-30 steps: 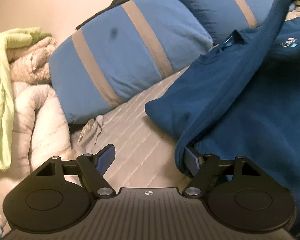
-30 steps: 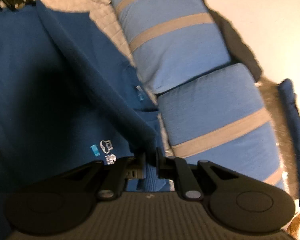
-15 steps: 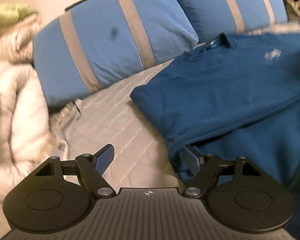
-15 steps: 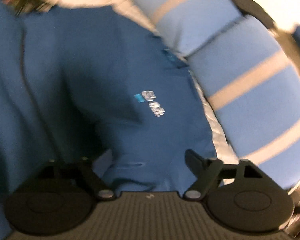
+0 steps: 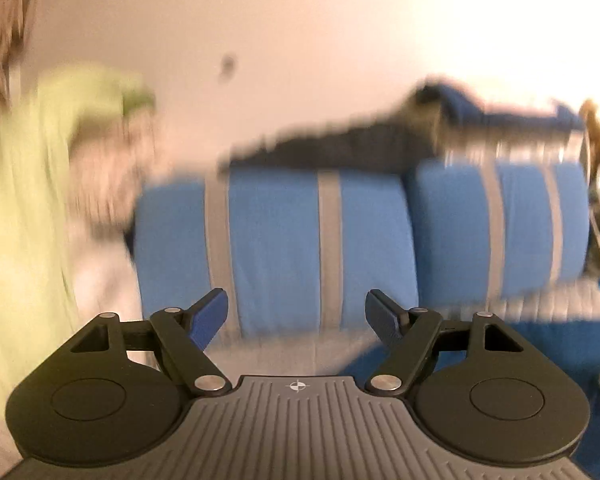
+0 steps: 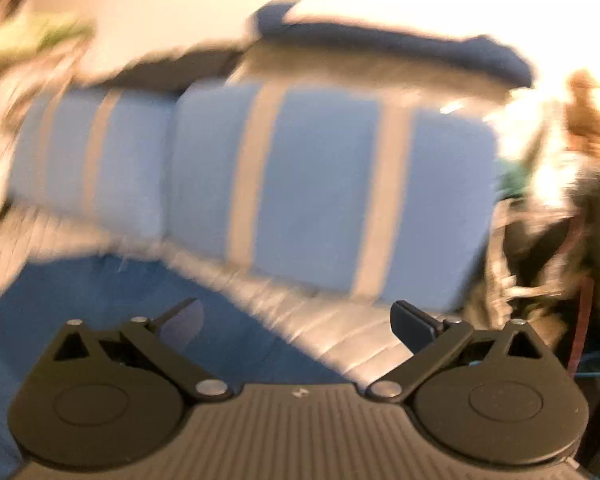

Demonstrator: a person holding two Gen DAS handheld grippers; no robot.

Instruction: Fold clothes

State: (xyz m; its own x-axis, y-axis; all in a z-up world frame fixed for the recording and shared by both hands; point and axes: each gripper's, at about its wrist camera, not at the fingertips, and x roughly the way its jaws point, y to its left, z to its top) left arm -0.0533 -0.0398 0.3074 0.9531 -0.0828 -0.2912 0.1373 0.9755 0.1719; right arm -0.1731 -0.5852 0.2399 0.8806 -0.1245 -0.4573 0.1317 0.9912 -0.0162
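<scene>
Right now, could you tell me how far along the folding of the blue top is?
Done: nothing I can confirm; the blur hides any fold. In hand: nothing. The left gripper is open and empty; the right gripper is opening, with nothing between its fingers. The blue top lies on the bed below. Left: checking and finishing the folds.

The right gripper [image 6: 296, 322] is opening with nothing between its fingers [image 6: 414, 326], above a blue sweater [image 6: 80, 292] on the quilted bed [image 6: 340, 328], facing striped blue pillows [image 6: 320, 184].

Two pillows [image 5: 320, 248] side by side along bed's [image 6: 340, 340] head edge, against wall [image 5: 300, 40]. Shirt [image 6: 80, 300] flat before them. Bedding heap [image 5: 28, 200] at left edge.
</scene>
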